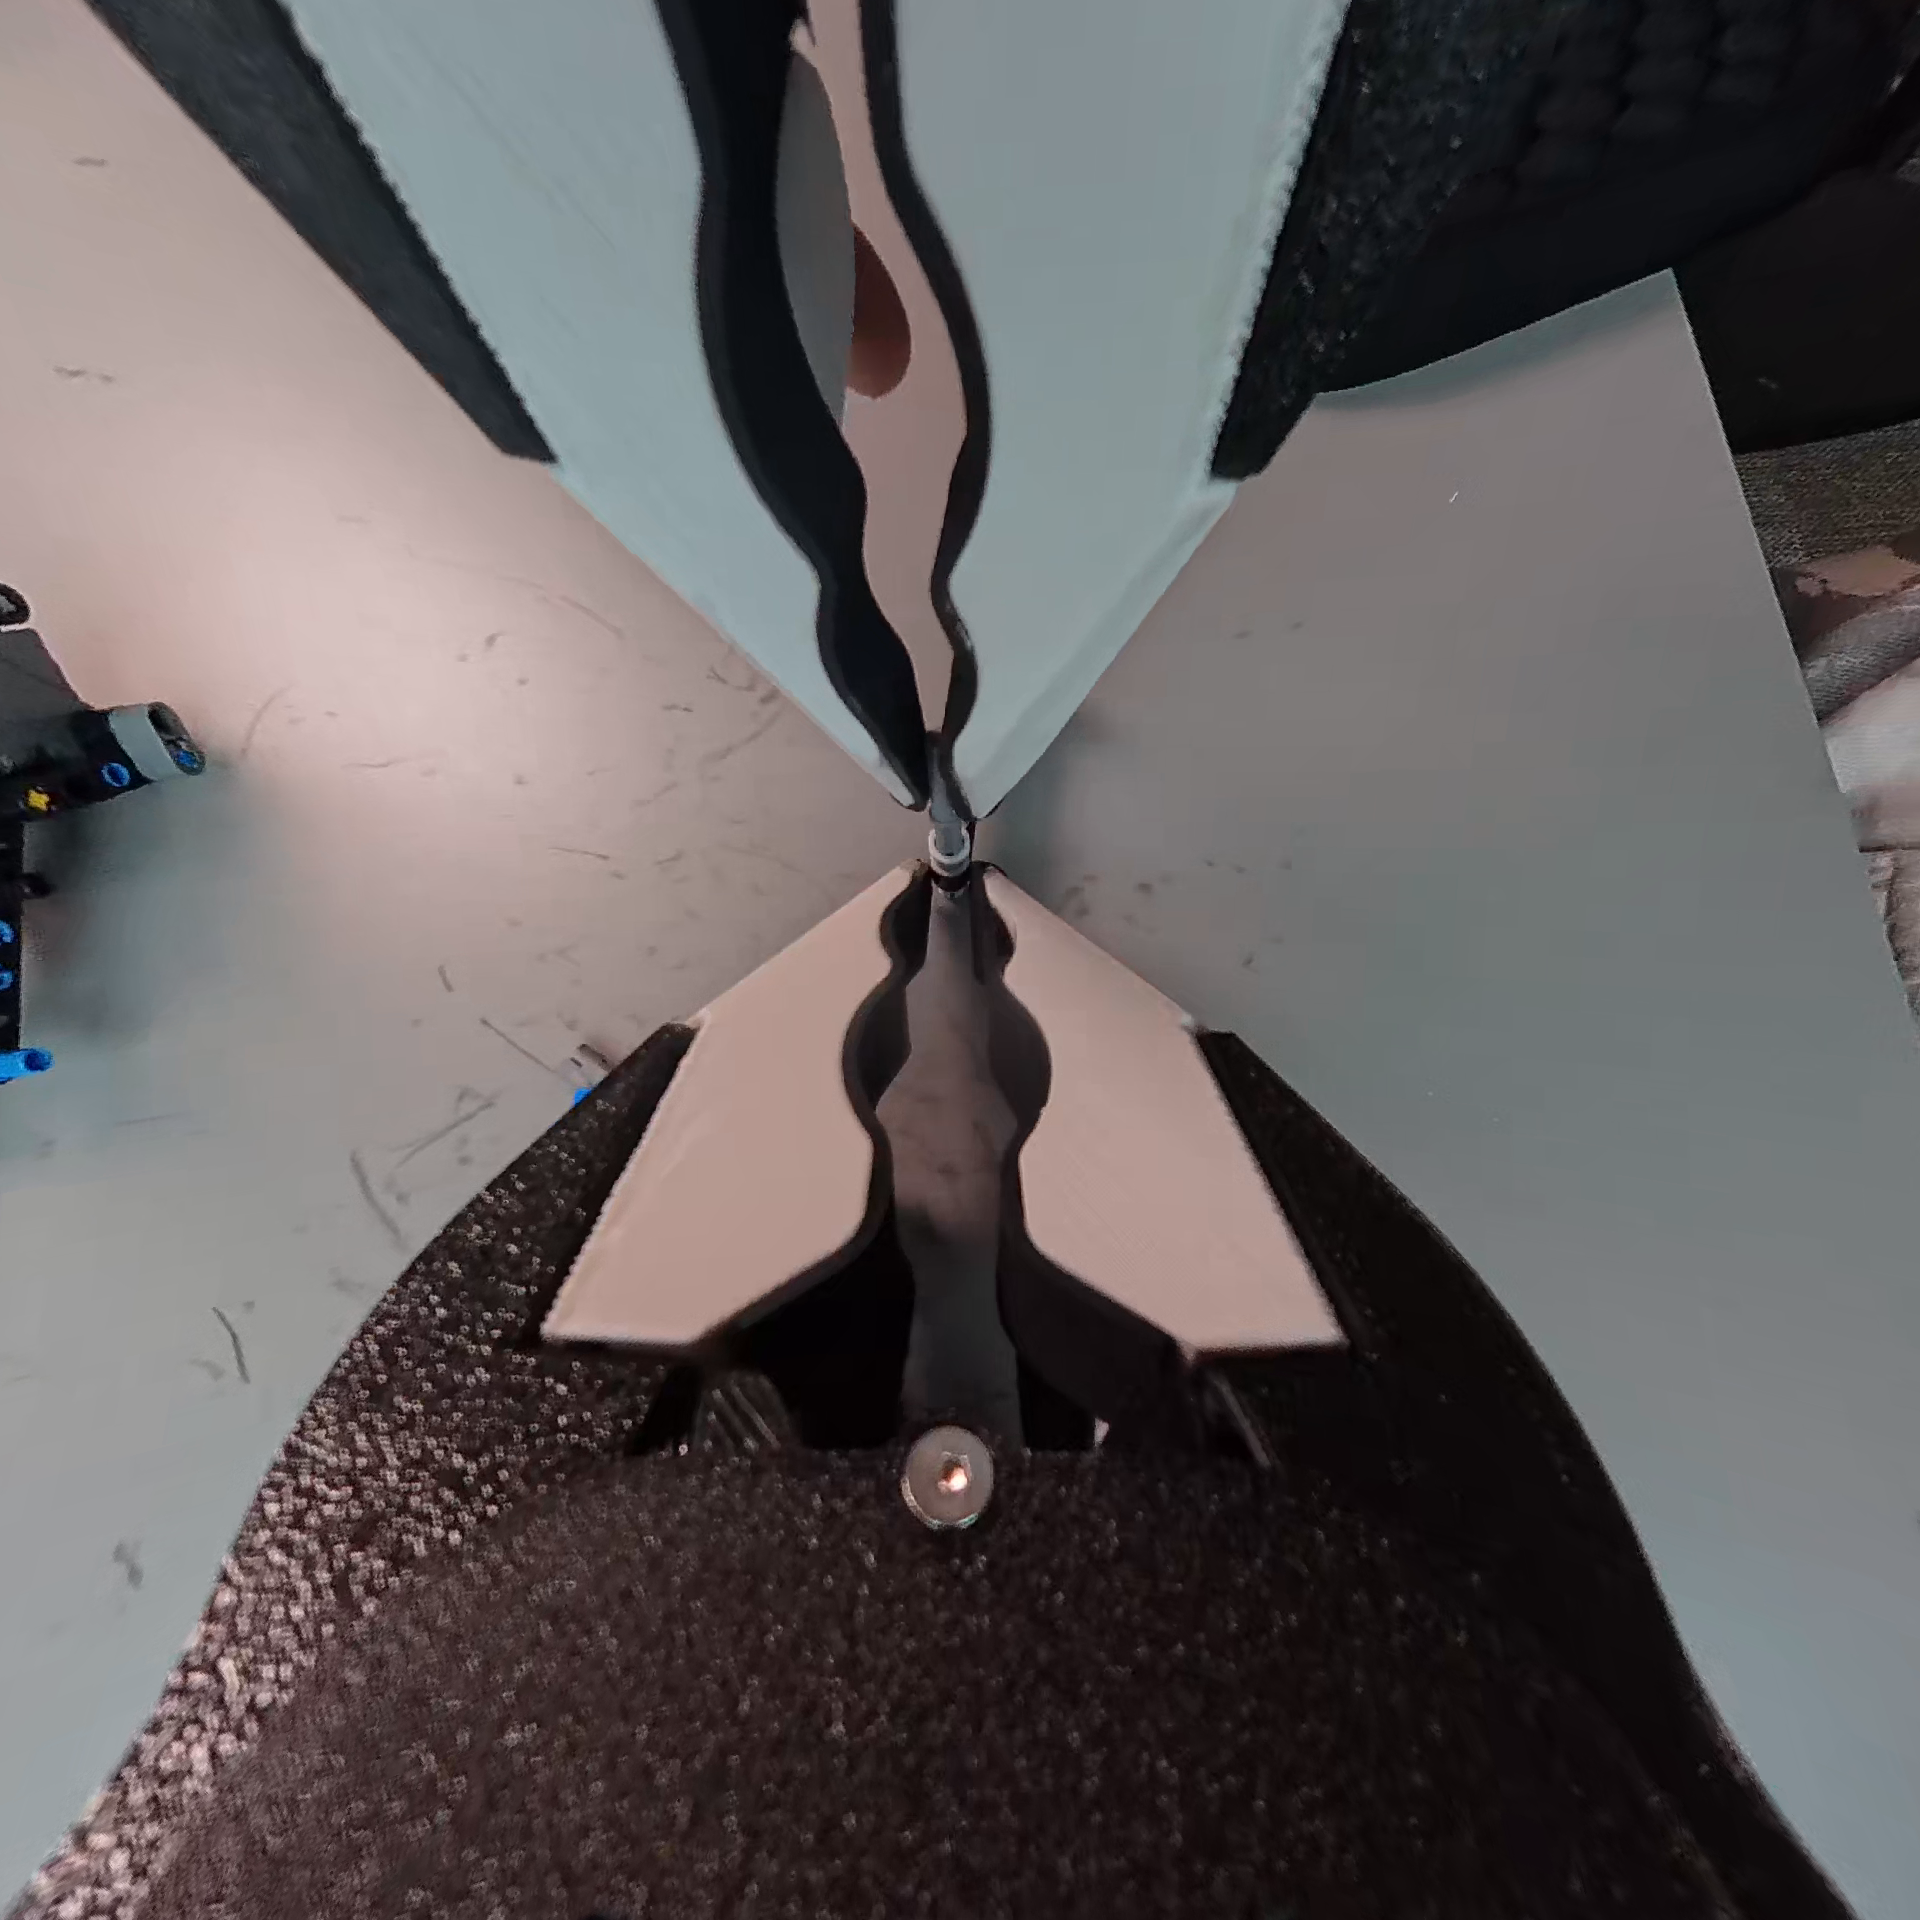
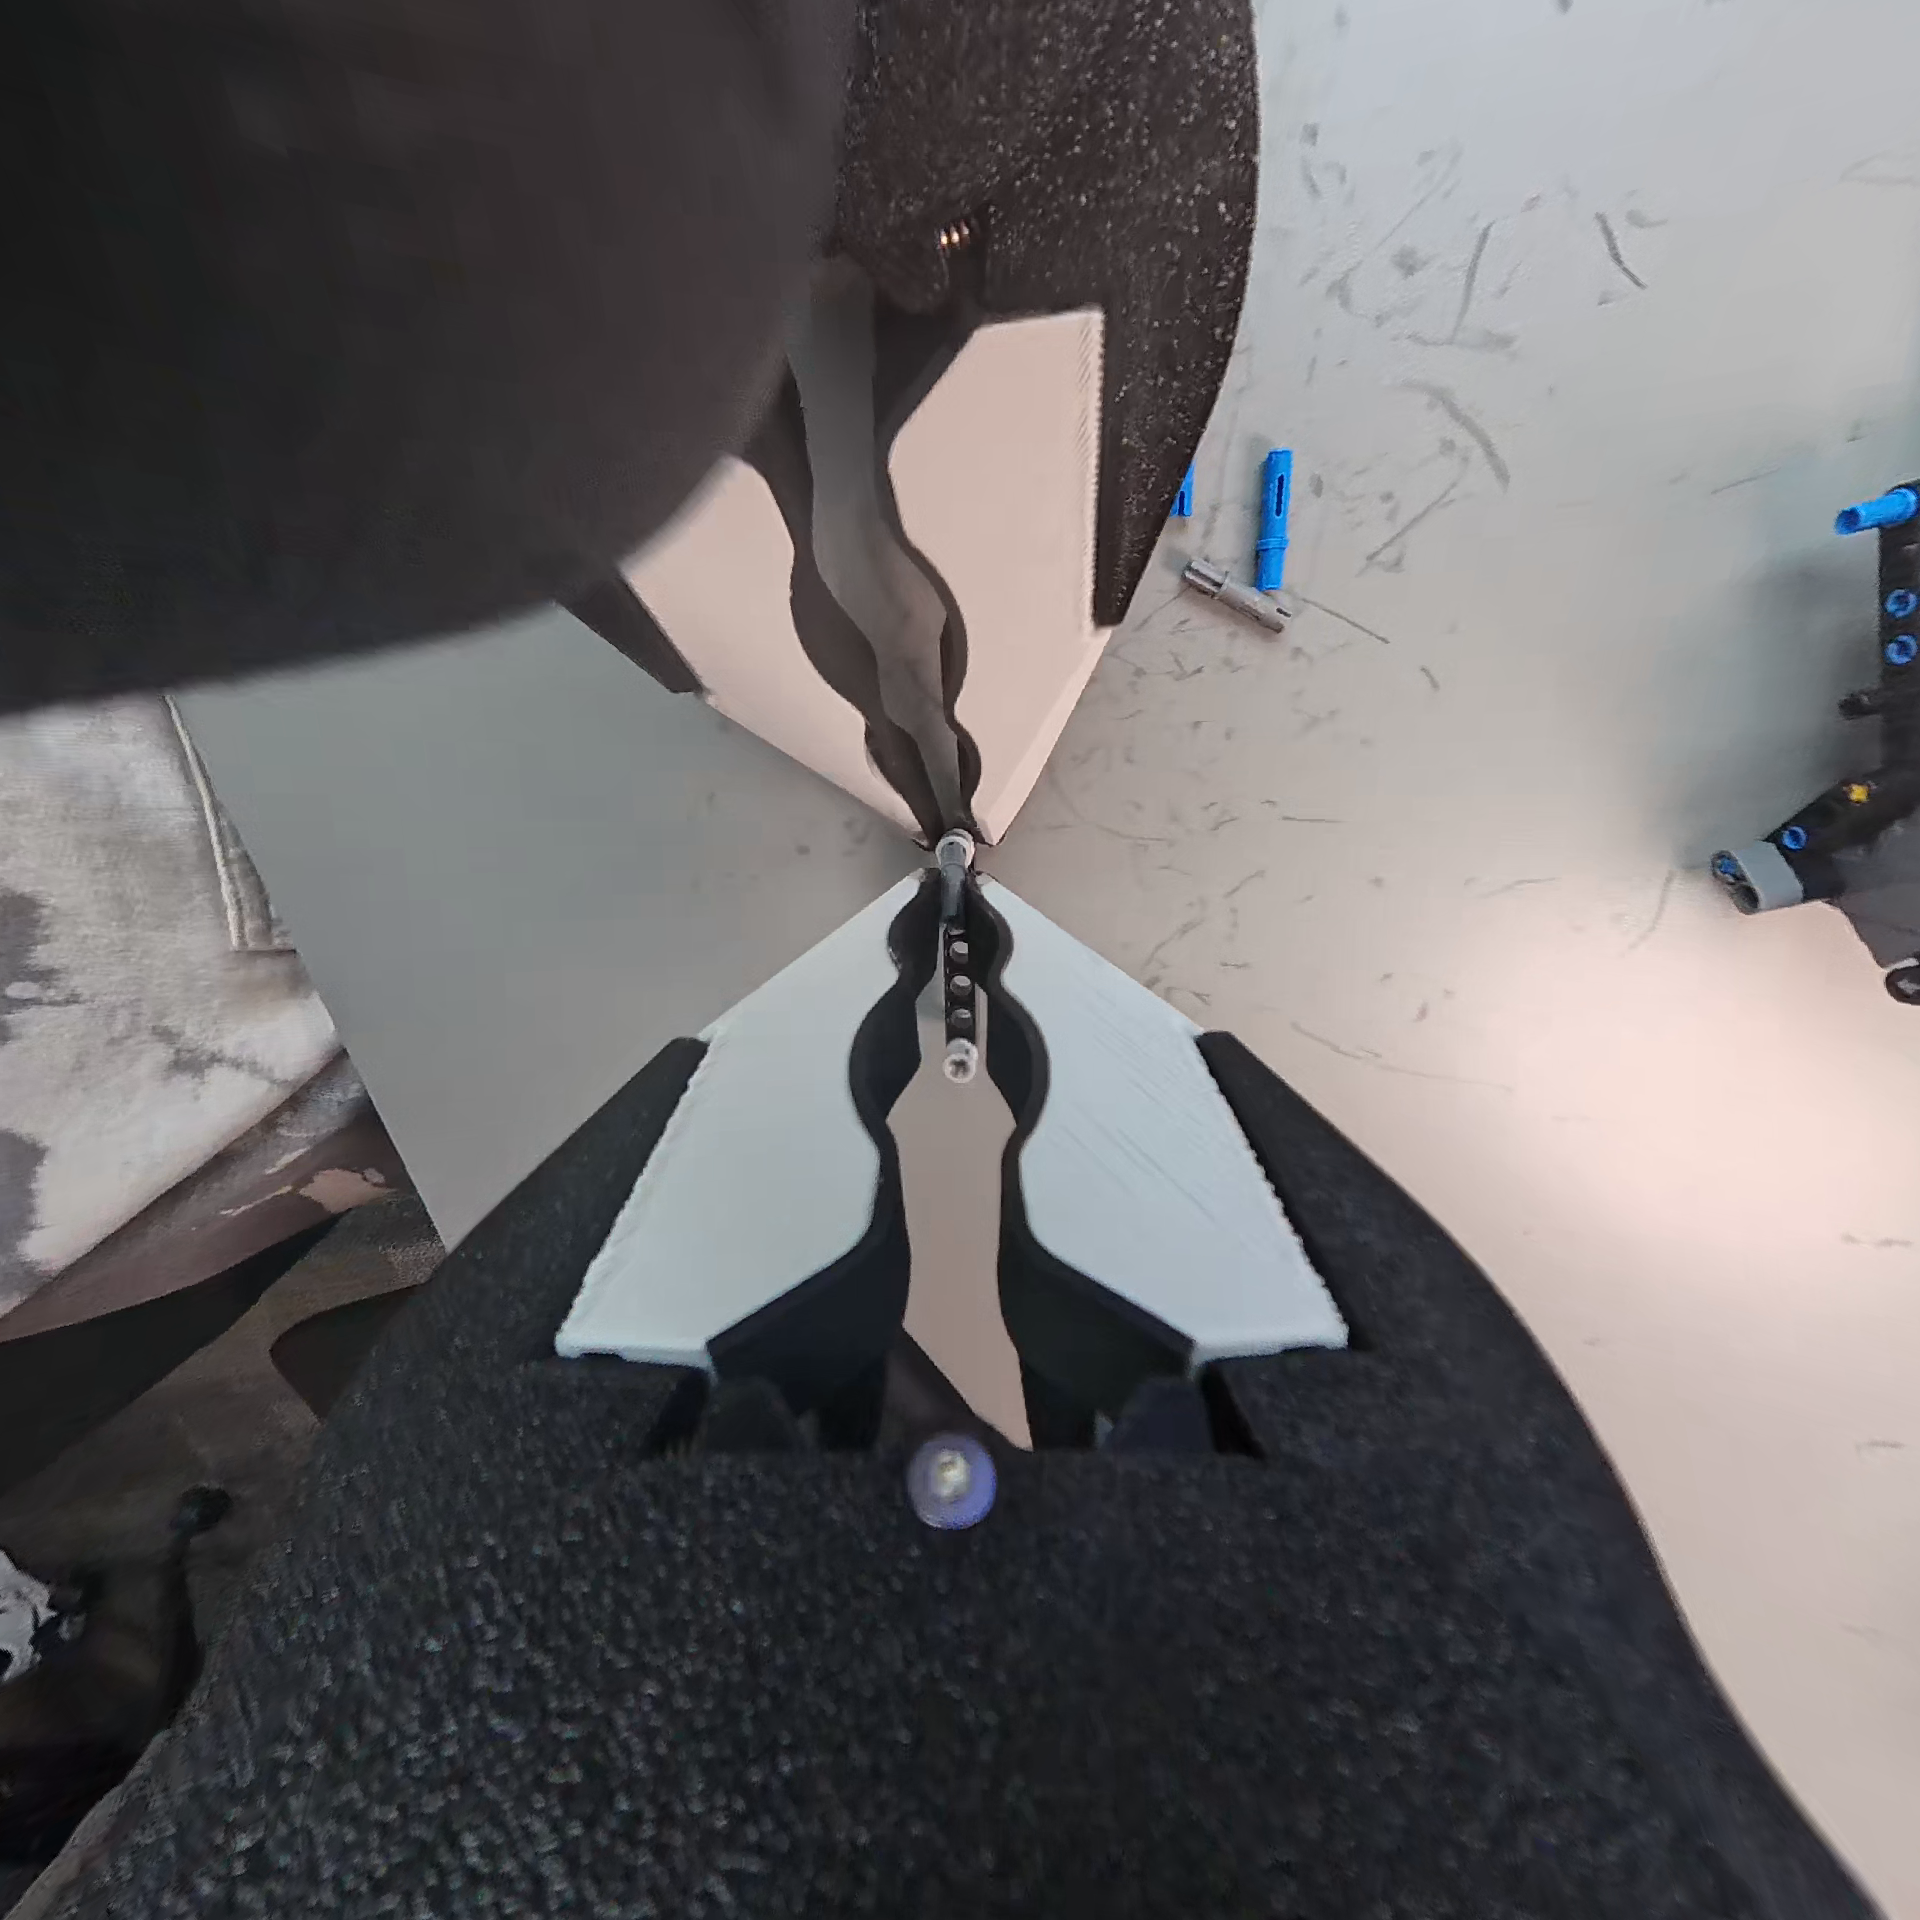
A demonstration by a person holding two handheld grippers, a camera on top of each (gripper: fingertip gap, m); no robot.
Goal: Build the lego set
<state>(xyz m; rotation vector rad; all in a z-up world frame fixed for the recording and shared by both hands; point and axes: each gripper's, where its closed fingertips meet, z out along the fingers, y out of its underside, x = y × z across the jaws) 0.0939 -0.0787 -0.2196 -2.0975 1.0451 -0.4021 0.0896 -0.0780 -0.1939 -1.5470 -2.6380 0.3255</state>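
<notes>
Working over the scuffed grey table [image 2: 1455, 1195], I have both tools meeting tip to tip near its edge, above the surface, so the join happens in free air where both wrist cameras see it.

Largest item: the part-built black lego assembly [image 2: 1860, 810], with blue pins and a grey connector at its end, lies well off to my right in the right wrist view. Parked there, it stays clear of the join.

My right gripper [image 2: 951, 883] is closed narrow on a black perforated beam [image 2: 958, 982]. The beam lies along the finger channel with a light pin at its near end, pinched close to its far end so the working end barely protrudes.

My left gripper [image 1: 948, 881] is closed narrow too, tips pinching a small light-grey bush [image 1: 951, 857] on the dark pin [image 1: 943, 800] that sticks out of the opposing tool. I judge this to be the mating step: seating one small part onto the other by pressing axially. Whether it is fully home I cannot tell; the pieces are too small here.

Spares: a blue pin [image 2: 1274, 520] and a grey axle connector [image 2: 1236, 592] lie touching on the table, near the left tool's body, within easy reach.

Risk, as I judge it: any misalignment between the tips could pop the bush free.
</notes>
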